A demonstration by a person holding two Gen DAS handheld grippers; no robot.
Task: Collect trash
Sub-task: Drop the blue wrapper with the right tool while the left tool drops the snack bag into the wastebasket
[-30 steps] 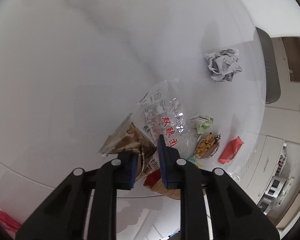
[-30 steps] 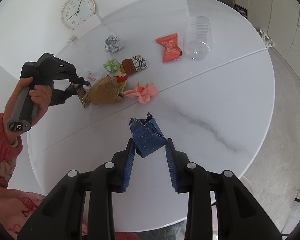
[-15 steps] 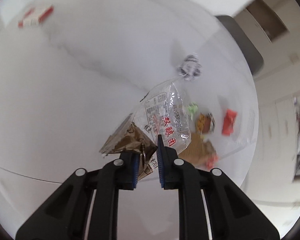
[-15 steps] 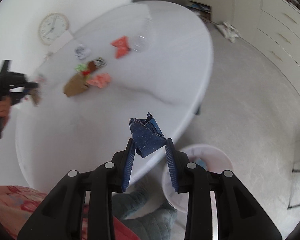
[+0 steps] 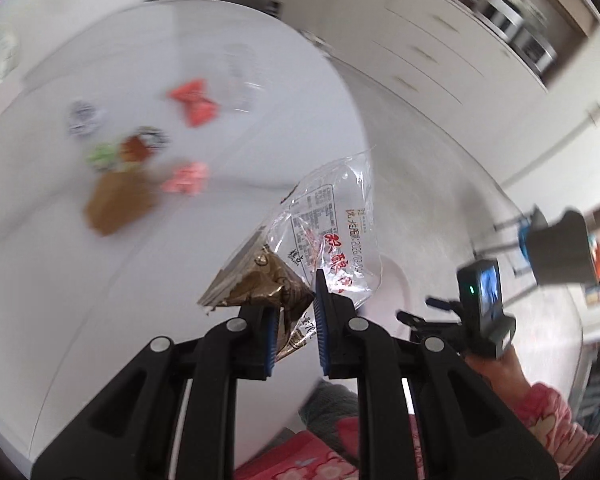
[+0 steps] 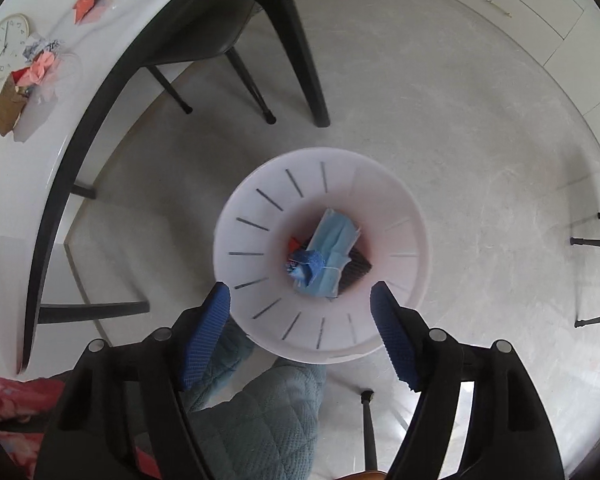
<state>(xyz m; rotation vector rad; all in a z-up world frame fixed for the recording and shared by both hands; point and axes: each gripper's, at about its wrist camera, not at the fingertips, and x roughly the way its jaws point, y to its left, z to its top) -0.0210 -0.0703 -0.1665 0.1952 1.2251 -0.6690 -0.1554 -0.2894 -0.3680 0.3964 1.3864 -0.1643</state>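
My left gripper is shut on a brown foil wrapper and a clear plastic wrapper with red print, held above the white table's edge. My right gripper is open and empty, directly above a white trash bin on the floor. The dark blue wrapper lies inside the bin on a light blue face mask. The right gripper also shows in the left wrist view.
On the table lie a brown paper bag, pink paper, a red wrapper, a green scrap and a crumpled newspaper ball. A dark chair stands by the table. A wall clock lies on the table.
My right gripper swung off the table to over the bin, opened and dropped the dark blue wrapper in. My left gripper lifted its two wrappers and swung toward the table edge.
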